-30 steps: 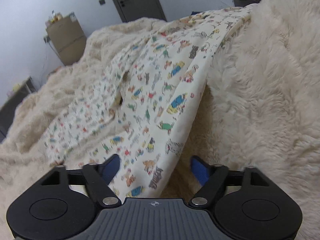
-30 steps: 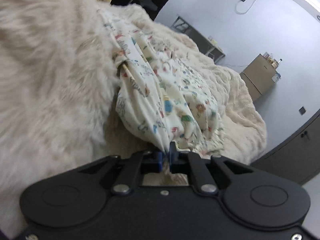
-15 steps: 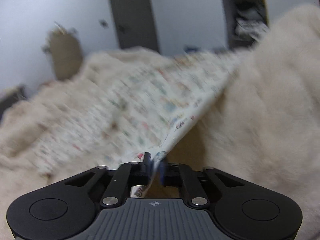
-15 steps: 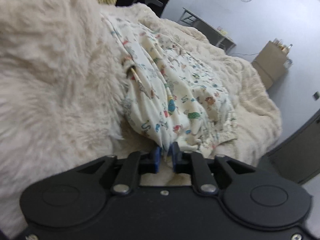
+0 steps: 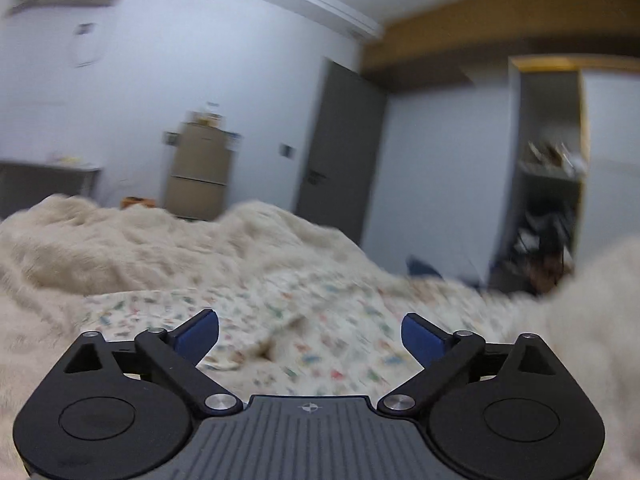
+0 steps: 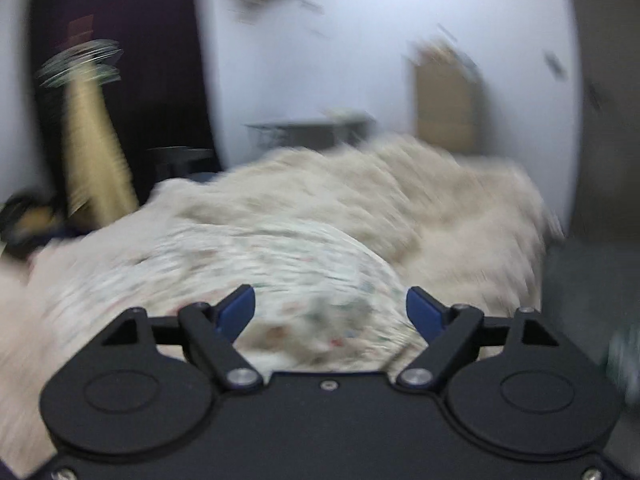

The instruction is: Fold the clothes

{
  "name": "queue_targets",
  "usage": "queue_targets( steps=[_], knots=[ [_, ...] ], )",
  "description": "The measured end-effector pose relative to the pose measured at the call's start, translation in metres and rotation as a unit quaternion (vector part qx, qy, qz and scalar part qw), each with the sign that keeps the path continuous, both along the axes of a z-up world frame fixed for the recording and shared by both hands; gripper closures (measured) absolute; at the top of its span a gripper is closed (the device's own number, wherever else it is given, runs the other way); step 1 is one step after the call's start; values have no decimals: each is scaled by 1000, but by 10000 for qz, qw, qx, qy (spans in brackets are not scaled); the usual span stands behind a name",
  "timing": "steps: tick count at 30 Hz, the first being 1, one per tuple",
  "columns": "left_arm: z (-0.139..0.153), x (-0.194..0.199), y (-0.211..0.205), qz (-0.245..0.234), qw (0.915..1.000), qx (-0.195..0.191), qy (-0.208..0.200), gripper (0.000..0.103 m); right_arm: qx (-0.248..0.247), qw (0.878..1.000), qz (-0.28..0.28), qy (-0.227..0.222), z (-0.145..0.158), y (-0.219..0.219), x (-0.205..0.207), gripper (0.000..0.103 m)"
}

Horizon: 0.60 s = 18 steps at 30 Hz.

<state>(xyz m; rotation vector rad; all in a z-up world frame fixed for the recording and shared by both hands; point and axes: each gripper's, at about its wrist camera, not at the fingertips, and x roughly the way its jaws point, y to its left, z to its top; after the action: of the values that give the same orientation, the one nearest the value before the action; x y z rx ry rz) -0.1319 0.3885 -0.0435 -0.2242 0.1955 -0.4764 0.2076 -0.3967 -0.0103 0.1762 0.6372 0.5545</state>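
The left gripper (image 5: 310, 330) is seen with its blue pads (image 5: 198, 332) spread wide and nothing held between them. Just beyond it, the printed cloth (image 5: 320, 320) is spread on the furry blanket (image 5: 120, 248), rumpled in the middle, with a fold running across it. The blanket is heaped into ridges behind the cloth and to the right. Farther back, a tan cabinet (image 5: 198, 176) and a grey door (image 5: 340, 152) are set against the pale wall, and open shelves (image 5: 548, 184) are seen at the right.

The right gripper (image 6: 330, 306) is likewise released, its jaws parted with nothing gripped. The cloth (image 6: 248, 264) is seen just ahead of it as a rounded mound on the blanket (image 6: 420, 200), heavily blurred. Behind, a low table (image 6: 308, 130) and the cabinet (image 6: 444, 108) are made out against the wall.
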Motion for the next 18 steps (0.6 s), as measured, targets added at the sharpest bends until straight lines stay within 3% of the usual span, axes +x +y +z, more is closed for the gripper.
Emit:
queue_targets(
  steps=[3, 5, 9, 13, 15, 18],
  knots=[
    [-12, 12, 16, 541, 9972, -417, 308, 6, 344, 9938, -456, 954, -46, -2, 75, 26],
    [-20, 14, 25, 676, 9952, -608, 368, 6, 423, 9838, -877, 1506, -82, -1, 111, 35],
    [-36, 17, 44, 945, 9894, -990, 485, 6, 1161, 9659, -1202, 1976, -137, 2, 125, 41],
    [-50, 17, 64, 1212, 9821, -1308, 601, 6, 1723, 9576, -1220, 1960, -148, 3, 121, 60],
    [-57, 16, 72, 1314, 9776, -1511, 650, 6, 1870, 9563, -1180, 1913, -145, 4, 122, 58],
    [-63, 15, 80, 1406, 9740, -1624, 717, 6, 2274, 9387, -1113, 2339, -147, -4, 134, 52]
  ],
)
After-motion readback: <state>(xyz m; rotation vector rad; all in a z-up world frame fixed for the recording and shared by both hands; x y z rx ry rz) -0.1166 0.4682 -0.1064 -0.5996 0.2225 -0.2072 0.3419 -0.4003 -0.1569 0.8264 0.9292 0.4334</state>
